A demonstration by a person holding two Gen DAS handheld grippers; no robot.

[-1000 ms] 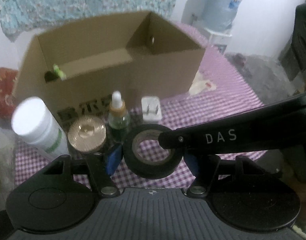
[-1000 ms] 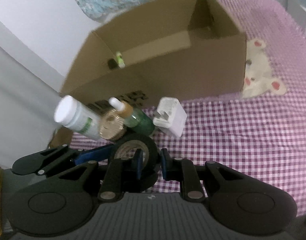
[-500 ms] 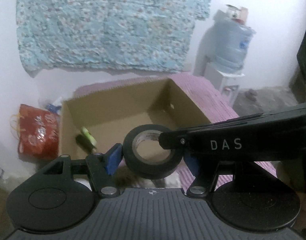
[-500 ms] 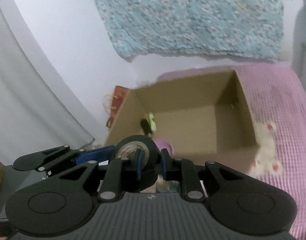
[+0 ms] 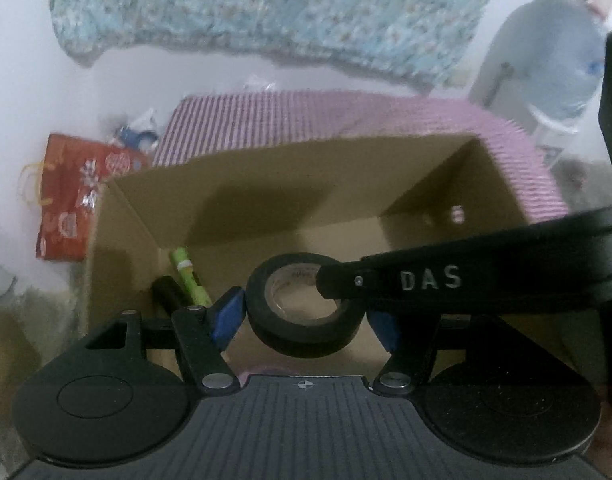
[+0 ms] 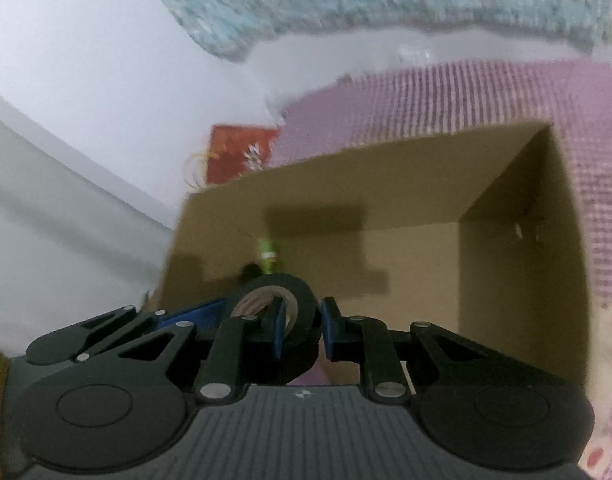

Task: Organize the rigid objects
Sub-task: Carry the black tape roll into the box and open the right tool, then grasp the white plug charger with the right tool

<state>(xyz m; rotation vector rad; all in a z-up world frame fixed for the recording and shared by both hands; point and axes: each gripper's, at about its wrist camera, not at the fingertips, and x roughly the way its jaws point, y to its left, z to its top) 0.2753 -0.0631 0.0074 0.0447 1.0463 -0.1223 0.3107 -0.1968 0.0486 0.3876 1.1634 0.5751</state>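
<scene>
A black roll of tape (image 5: 306, 312) hangs over the open cardboard box (image 5: 265, 196). My right gripper (image 6: 299, 330) is shut on the tape's (image 6: 295, 300) wall, one finger inside the ring and one outside; its finger (image 5: 466, 280) crosses the left wrist view. My left gripper (image 5: 306, 316) is spread around the roll, its blue pads close beside it, contact unclear. A green tube (image 5: 187, 276) and a black object (image 5: 167, 292) lie in the box's left corner; the tube also shows in the right wrist view (image 6: 269, 256).
The box (image 6: 426, 184) stands on a purple checked cloth (image 5: 326, 116). A red bag (image 5: 73, 192) is on the floor at left, a water dispenser (image 5: 554, 60) at far right. A floral cloth (image 5: 265, 8) hangs on the wall behind.
Both grippers rose with the tape from the cloth in front of the box and moved forward over the box opening. The bottles and plug in front of the box have left view.
</scene>
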